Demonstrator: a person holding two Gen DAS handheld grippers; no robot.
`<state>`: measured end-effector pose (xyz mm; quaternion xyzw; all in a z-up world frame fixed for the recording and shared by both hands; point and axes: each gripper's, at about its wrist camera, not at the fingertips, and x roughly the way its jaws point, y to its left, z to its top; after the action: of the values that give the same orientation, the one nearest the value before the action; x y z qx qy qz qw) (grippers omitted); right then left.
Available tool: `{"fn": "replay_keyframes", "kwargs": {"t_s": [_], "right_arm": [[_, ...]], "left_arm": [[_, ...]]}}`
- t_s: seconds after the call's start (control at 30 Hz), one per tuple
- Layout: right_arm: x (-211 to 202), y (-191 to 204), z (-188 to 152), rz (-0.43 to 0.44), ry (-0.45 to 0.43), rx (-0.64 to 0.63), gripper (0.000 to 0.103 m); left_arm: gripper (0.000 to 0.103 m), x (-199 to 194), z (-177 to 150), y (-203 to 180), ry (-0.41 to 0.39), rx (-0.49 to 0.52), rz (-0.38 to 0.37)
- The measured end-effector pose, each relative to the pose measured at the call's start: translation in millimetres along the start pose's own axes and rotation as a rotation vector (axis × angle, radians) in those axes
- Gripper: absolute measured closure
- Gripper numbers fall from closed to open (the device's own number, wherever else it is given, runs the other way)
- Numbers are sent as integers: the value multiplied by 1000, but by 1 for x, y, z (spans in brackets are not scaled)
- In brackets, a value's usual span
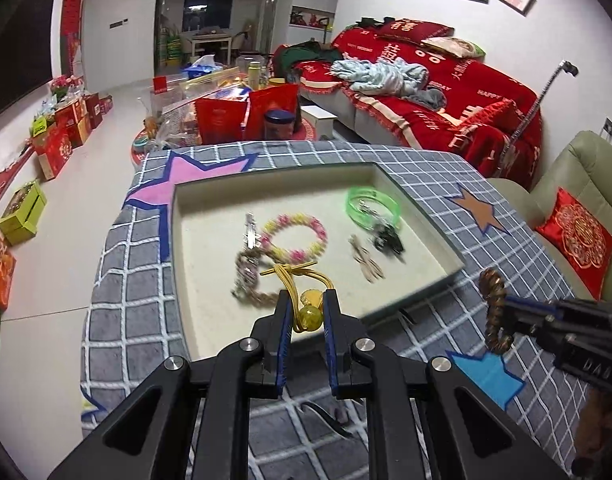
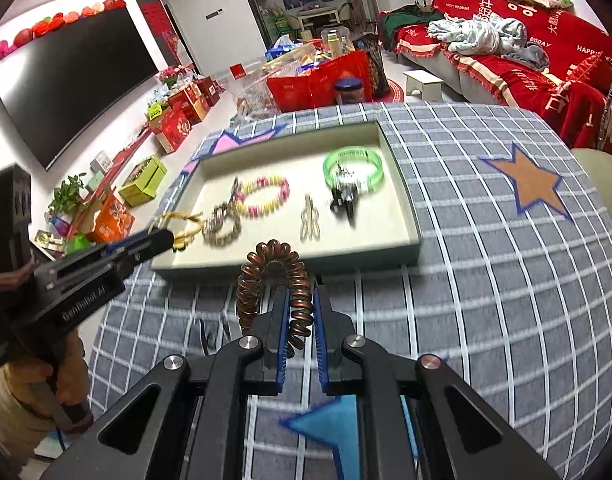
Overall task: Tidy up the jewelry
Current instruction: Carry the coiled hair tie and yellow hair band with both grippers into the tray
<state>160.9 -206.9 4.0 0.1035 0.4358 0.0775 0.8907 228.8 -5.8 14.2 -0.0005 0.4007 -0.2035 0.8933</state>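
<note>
**Both grippers loaded, tray half filled**

Our left gripper (image 1: 307, 312) is clamped on a yellow tie (image 1: 301, 280) with a yellow bead; the bead sits between the blue pads, the cord loop trails forward over the tray's near edge. Our right gripper (image 2: 298, 312) is clamped on a brown coil (image 2: 273, 280), which arches up ahead of the fingertips, above the cloth (image 2: 466, 240) and just short of the tray (image 2: 410, 216).

In the tray, left to right: a beaded band (image 2: 221, 226) with a silver clip (image 1: 250, 232), a pink-yellow bracelet (image 2: 265, 196) touching them, a small pale clip (image 2: 309, 220), a black clip (image 2: 344, 200) overlapping a green bangle (image 2: 354, 168).

Past the cloth: red sofa (image 1: 446, 92), gift boxes (image 1: 61, 136) on the floor.
</note>
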Motion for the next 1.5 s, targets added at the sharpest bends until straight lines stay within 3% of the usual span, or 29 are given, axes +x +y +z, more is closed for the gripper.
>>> {"fn": "replay_keyframes", "kwargs": {"t_s": [0.43,1.27,1.5], "right_arm": [[43,7,39,-10,19,-25,90],[100,0,56,-23,91,5,90],[114,-6,58,-78,97,3,90]], "left_arm": [[71,31,16,23,15,-27,39],[71,74,22,25,62,-39,63],[71,87,21,22,83,-14,94]]}}
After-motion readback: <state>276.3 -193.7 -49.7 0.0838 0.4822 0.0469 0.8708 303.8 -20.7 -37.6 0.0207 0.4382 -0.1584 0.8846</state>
